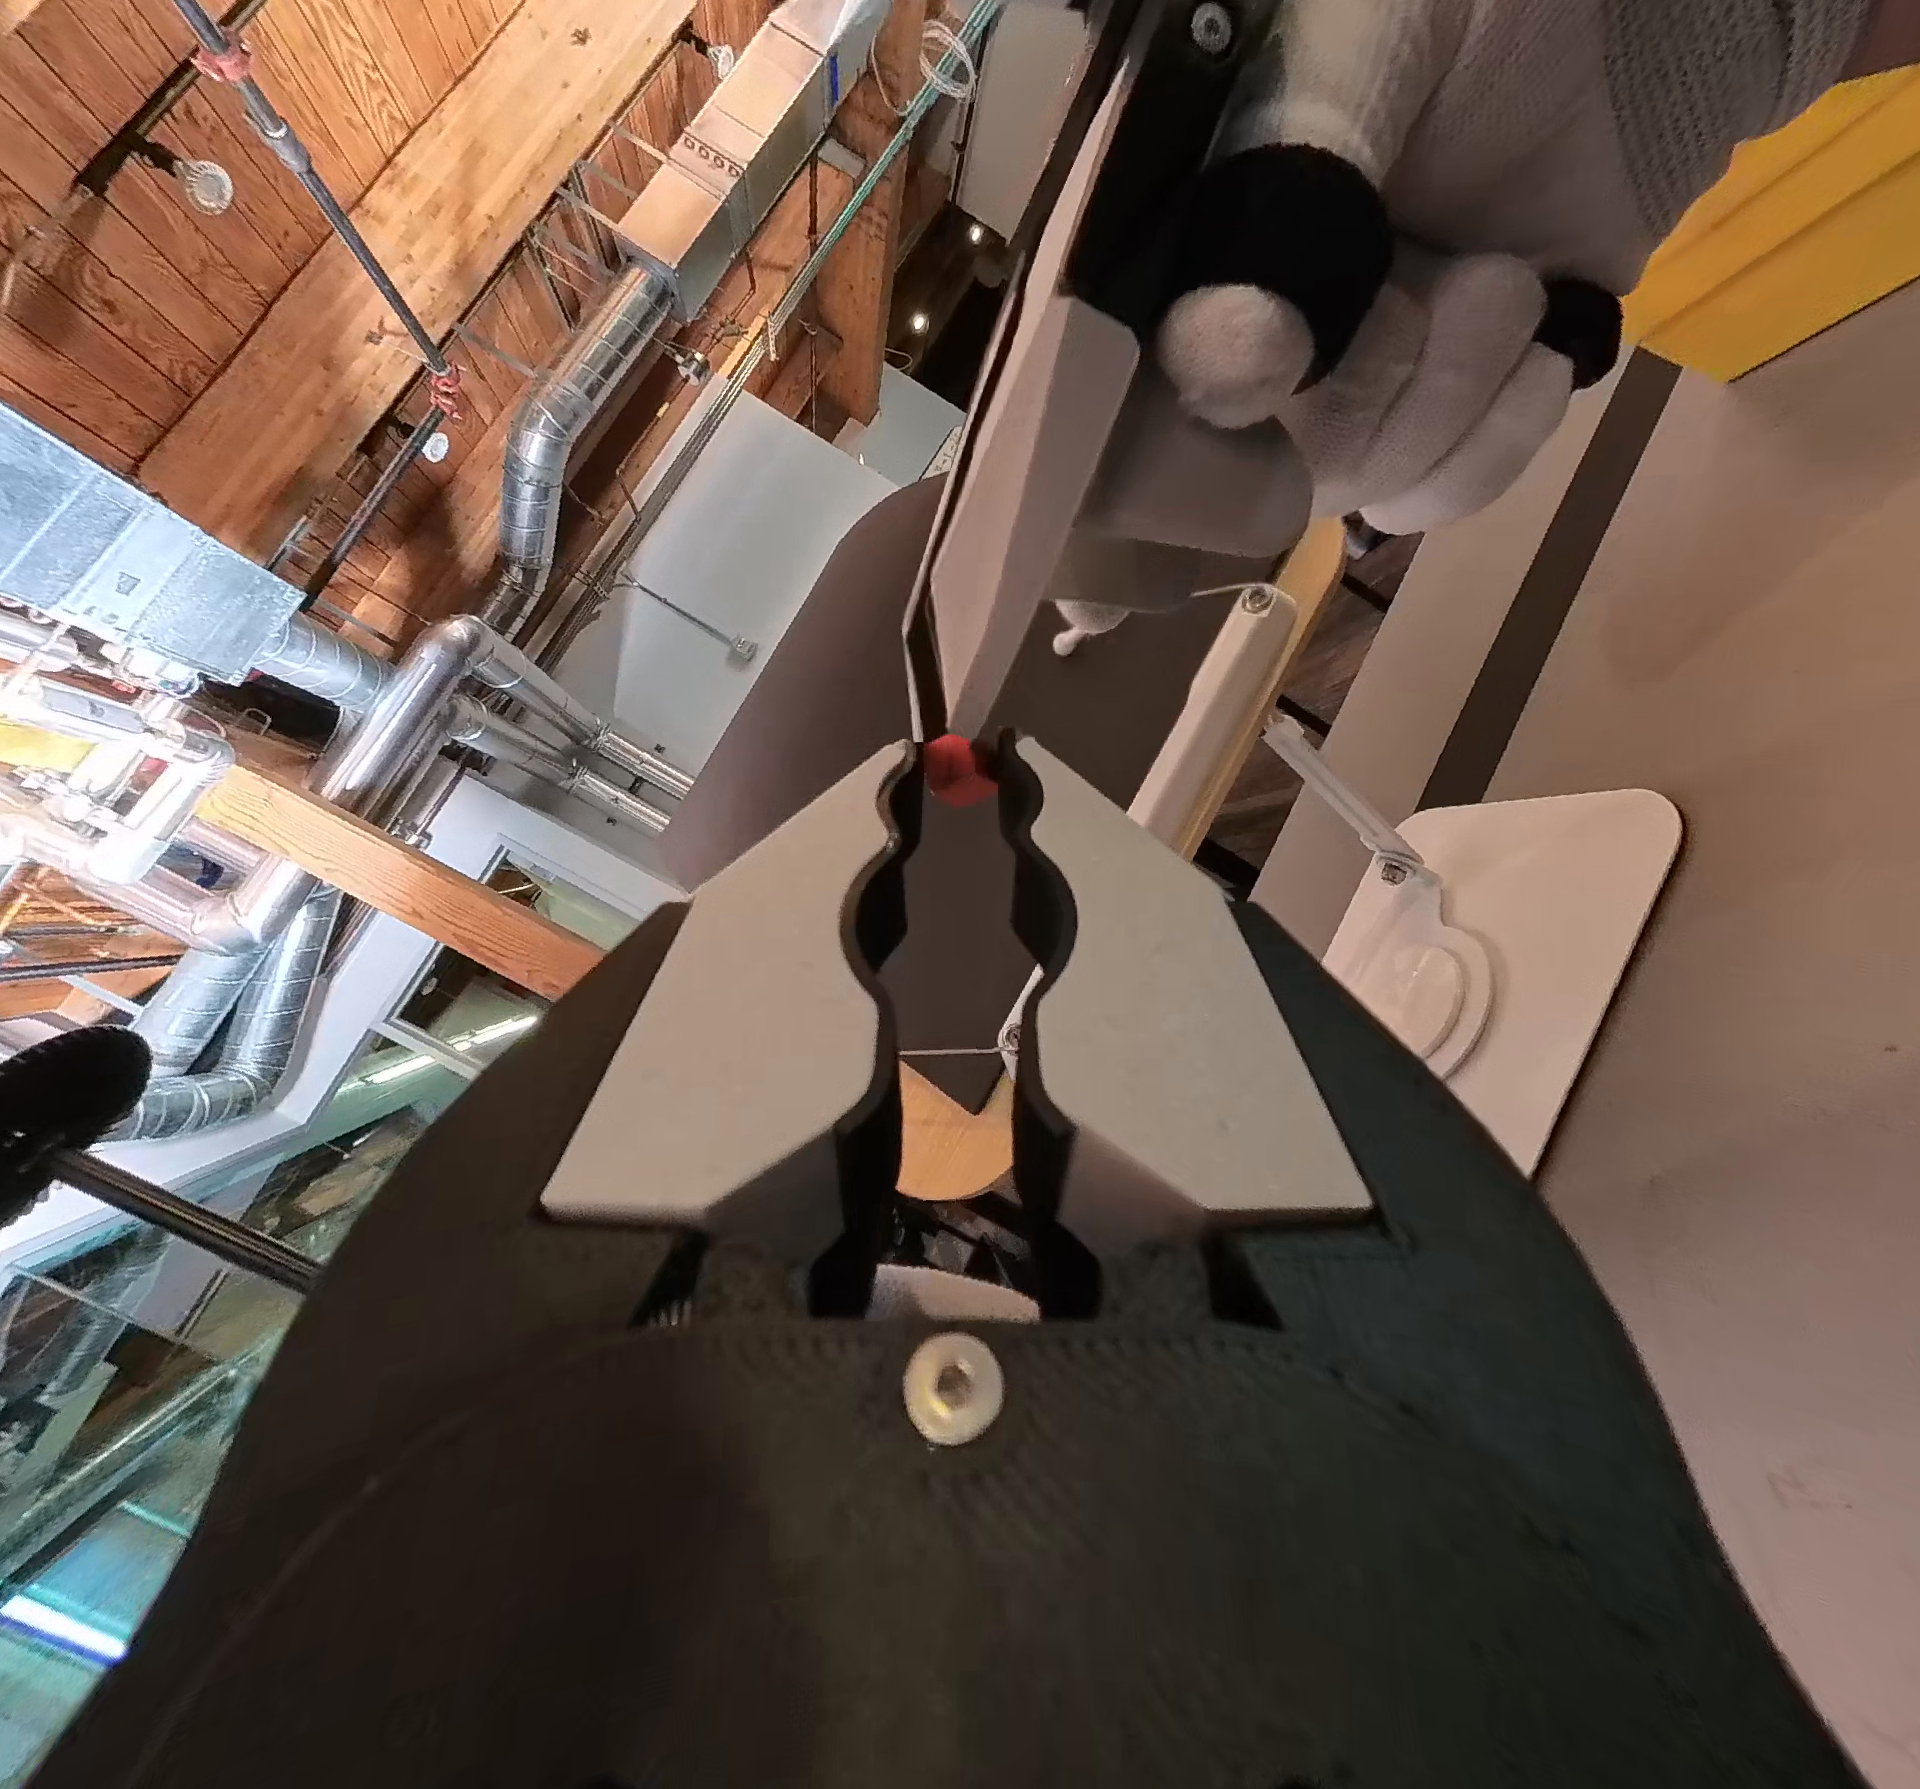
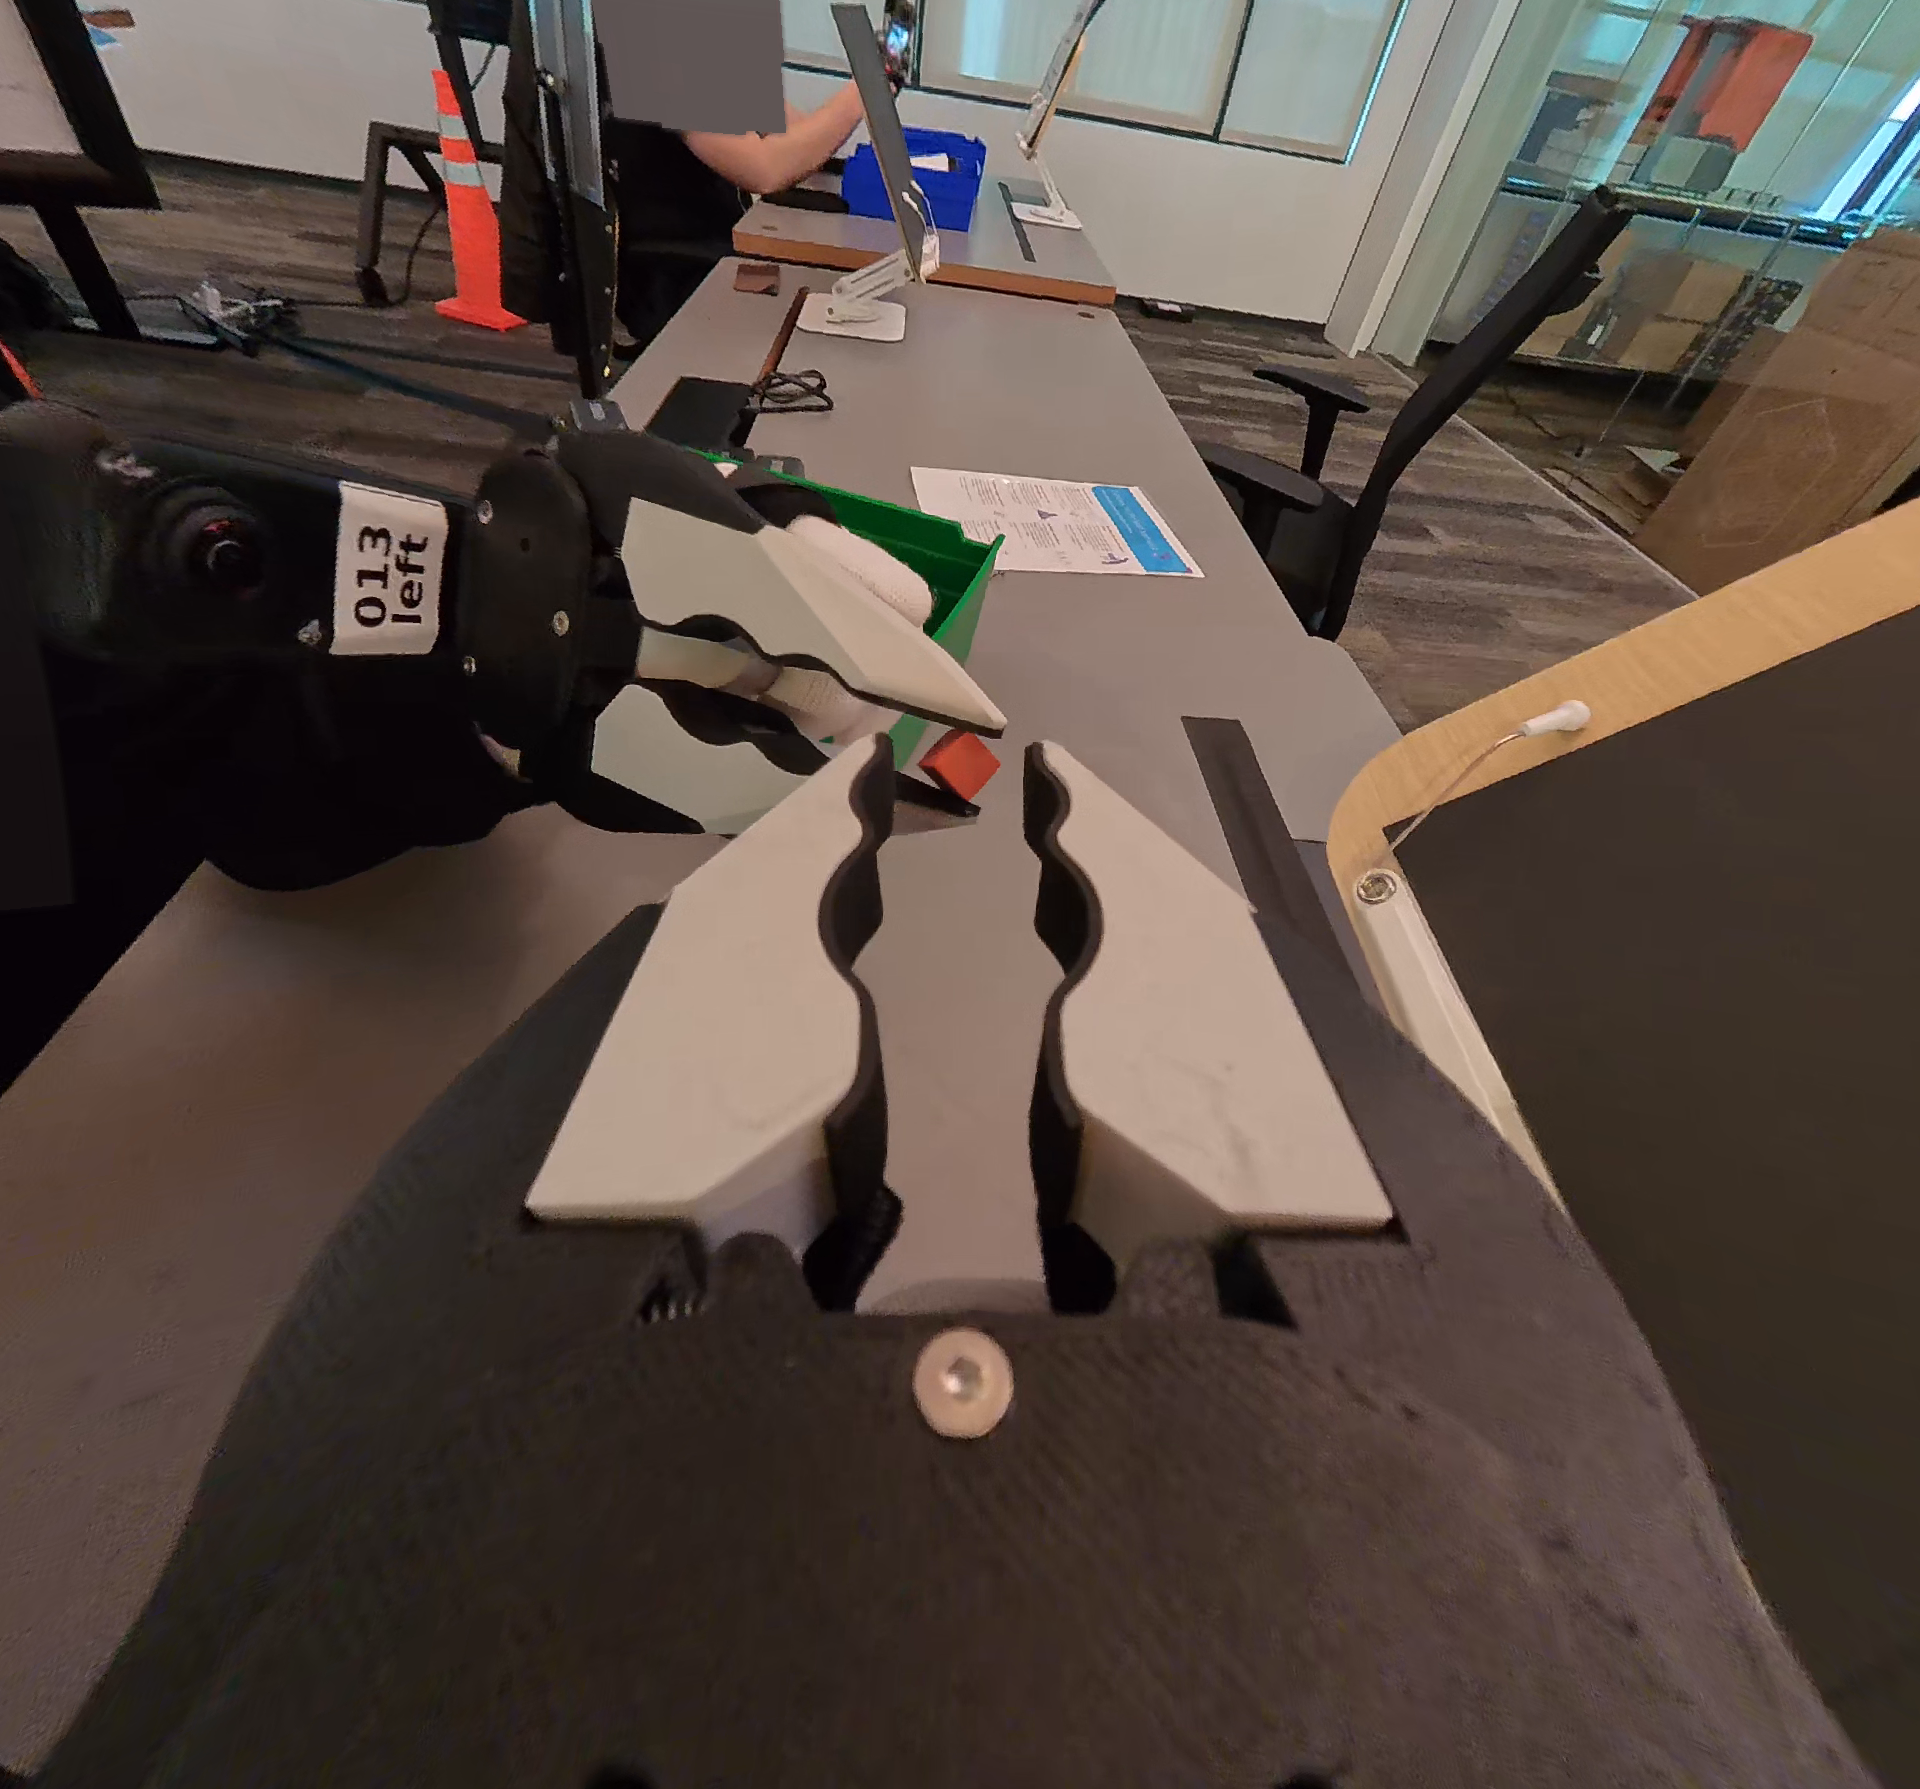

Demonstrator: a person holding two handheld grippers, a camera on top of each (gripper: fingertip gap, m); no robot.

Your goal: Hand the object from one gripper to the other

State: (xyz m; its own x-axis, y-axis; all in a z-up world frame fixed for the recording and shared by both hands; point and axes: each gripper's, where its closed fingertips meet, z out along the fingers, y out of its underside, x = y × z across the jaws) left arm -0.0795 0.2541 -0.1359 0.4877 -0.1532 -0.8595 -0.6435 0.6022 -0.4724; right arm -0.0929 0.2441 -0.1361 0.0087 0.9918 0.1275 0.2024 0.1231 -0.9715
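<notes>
Red cube (image 2: 958, 765) clamped in left gripper (image 2: 961, 752) tips; right gripper (image 2: 956, 768) jaws apart; green bin (image 2: 951, 612) behind.

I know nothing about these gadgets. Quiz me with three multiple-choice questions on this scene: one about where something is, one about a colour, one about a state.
1. Where is the small cube?
A lying on the table
B between the fingertips of the left hand-held gripper
C on the floor

2. What colour is the cube?
A blue
B yellow
C red

3. The right hand-held gripper is:
A open
B shut on the cube
C shut on nothing

Answers:
1 B, the left tips pinch it on both sides.
2 C, it is plainly red in both views.
3 A, a wide gap shows between its fingers.
</notes>
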